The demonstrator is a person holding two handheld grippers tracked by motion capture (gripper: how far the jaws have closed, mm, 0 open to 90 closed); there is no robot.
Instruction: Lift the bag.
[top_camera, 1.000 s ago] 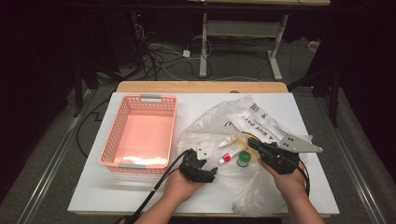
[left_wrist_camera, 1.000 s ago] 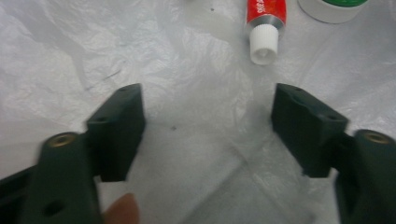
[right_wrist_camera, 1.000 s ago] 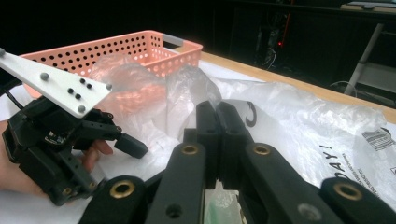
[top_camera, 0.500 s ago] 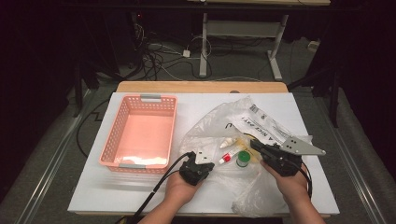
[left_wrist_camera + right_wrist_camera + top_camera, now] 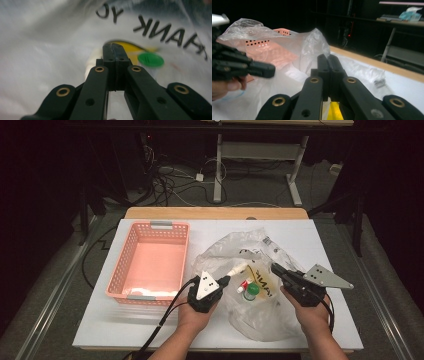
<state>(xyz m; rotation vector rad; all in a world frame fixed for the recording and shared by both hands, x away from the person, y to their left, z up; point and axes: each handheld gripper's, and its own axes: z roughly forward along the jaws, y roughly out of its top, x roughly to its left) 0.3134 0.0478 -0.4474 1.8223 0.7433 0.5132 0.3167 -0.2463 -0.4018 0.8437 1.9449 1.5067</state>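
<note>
A: White surface (image 5: 150, 330) under a dark room, cables on the floor at twelve o'clock. What's on it?

B: From the high view, a clear crinkled plastic bag (image 5: 235, 255) at the centre, and a pink perforated basket (image 5: 150, 265) at nine o'clock from it.

A: And the claws?

B: Left claw (image 5: 226, 280) has just closed; its jaws are pressed together on the bag's film at its nine o'clock edge. Right claw (image 5: 275, 268) is clamped shut on the film at three o'clock.

A: What does the left gripper view add?

B: Black mirrored lettering on the film, and past the closed tips a round green cap (image 5: 150, 60) over something yellow, blurred.

A: The right gripper view?

B: Bag film bunched upward against the basket (image 5: 284, 31), the left claw (image 5: 268, 70) at nine o'clock, and a wooden edge at three
</note>
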